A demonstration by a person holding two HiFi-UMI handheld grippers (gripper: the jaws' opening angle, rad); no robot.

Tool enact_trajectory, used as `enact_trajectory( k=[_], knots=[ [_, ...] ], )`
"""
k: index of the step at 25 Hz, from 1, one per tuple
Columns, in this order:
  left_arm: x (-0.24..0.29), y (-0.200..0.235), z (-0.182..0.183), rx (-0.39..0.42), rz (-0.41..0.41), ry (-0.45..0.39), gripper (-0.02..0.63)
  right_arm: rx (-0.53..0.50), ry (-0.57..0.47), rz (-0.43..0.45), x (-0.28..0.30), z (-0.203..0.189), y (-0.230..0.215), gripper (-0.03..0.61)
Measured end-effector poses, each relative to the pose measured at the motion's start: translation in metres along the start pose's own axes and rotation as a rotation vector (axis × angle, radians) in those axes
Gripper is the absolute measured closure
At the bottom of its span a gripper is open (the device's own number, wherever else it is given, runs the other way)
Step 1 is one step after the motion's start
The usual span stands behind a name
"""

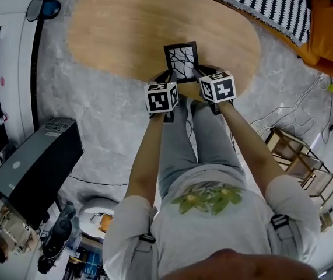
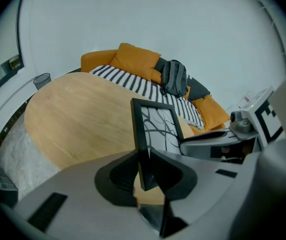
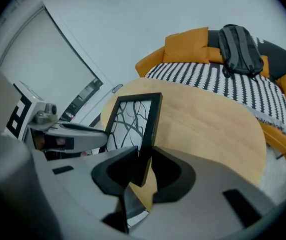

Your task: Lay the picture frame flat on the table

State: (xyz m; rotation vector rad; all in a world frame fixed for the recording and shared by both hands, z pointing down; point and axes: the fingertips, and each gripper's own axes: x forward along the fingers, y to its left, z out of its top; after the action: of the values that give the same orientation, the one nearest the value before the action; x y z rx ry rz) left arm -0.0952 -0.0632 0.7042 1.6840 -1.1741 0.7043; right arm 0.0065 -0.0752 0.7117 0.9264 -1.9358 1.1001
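Closest to me, my left gripper (image 2: pixel 144 160) has its jaws clamped on the left side bar of the black rectangular picture frame with the white bare-branch print (image 2: pixel 156 126), low down near its bottom corner. My right gripper (image 3: pixel 143 158) is pressed the same way onto the frame's right side bar, so both dark pads sit tight against the thin black moulding. From the head view the frame stands between the two marker cubes, over the near edge of the oval light-wood table (image 1: pixel 119 28), with its printed face towards me and its top tipped away. I cannot tell whether its lower edge touches the wood. Beyond the table's far rim lies a black-and-white striped throw (image 3: pixel 223 86) over an orange sofa (image 2: pixel 135 59), and a grey backpack (image 3: pixel 239 46) leans on the cushions.
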Motion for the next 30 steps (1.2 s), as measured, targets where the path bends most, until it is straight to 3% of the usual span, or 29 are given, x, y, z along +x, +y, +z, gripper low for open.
enact_trajectory(
  k=[30],
  knots=[
    [0.093, 0.052, -0.054, -0.056, 0.050, 0.153, 0.534, 0.015, 0.116, -0.029, 0.097, -0.044, -0.034, 0.486]
  ],
)
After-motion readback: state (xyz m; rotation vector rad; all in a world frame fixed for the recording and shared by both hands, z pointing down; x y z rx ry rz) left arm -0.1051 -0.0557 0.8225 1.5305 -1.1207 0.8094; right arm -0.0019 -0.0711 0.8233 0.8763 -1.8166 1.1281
